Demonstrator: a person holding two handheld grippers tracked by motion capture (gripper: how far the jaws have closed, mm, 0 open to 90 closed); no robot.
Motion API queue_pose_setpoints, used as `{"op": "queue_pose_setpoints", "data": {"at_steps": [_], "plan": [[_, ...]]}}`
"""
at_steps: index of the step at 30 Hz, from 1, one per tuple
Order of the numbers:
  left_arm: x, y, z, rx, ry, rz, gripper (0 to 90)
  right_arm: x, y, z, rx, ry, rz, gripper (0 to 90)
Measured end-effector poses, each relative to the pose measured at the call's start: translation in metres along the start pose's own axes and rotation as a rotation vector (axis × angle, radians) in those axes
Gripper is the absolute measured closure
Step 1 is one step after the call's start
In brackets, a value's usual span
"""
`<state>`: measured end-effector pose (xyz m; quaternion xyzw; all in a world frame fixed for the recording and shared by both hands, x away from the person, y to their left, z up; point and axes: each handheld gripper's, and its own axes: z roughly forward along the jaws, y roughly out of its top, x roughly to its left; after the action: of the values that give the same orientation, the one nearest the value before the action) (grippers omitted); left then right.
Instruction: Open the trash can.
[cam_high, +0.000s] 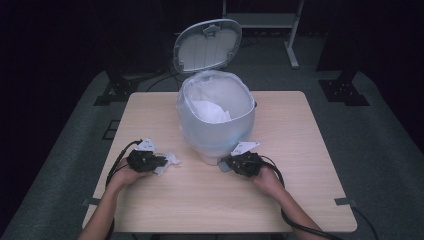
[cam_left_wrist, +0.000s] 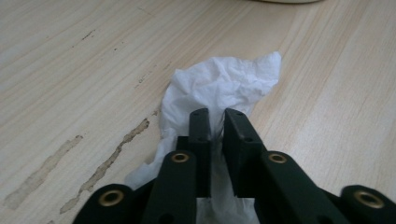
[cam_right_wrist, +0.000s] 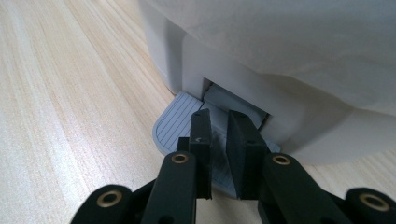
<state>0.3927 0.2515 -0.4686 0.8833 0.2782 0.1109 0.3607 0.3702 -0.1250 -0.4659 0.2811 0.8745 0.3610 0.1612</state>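
On the wooden table (cam_high: 200, 205) stands a white pedal bin (cam_high: 216, 125), lined with a translucent bag, with its lid (cam_high: 207, 45) tipped up at the back. A crumpled white tissue (cam_left_wrist: 224, 86) lies on the table left of the bin, also seen from above as a tissue (cam_high: 171, 159). My left gripper (cam_left_wrist: 217, 116) is shut on its near part, and from above that left gripper (cam_high: 162, 161) points right. My right gripper (cam_right_wrist: 218, 119) is shut, its tips resting down on the bin's grey ribbed pedal (cam_right_wrist: 175, 123). From above, the right gripper (cam_high: 226, 163) sits at the bin's foot.
White paper (cam_high: 210, 111) lies inside the bin's bag. The tabletop shows scuffed streaks (cam_left_wrist: 107, 161) left of the tissue. Black stands (cam_high: 345, 85) and a grey frame (cam_high: 292, 50) sit on the floor beyond the table's far edge.
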Motion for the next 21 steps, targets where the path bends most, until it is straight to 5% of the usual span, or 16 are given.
{"op": "queue_pose_setpoints", "data": {"at_steps": [21], "plan": [[-0.0029, 0.0005, -0.0063, -0.038, -0.091, -0.075, 87.8, -0.0015, 0.0004, 0.0001, 0.003, 0.009, 0.002, 79.7]]}}
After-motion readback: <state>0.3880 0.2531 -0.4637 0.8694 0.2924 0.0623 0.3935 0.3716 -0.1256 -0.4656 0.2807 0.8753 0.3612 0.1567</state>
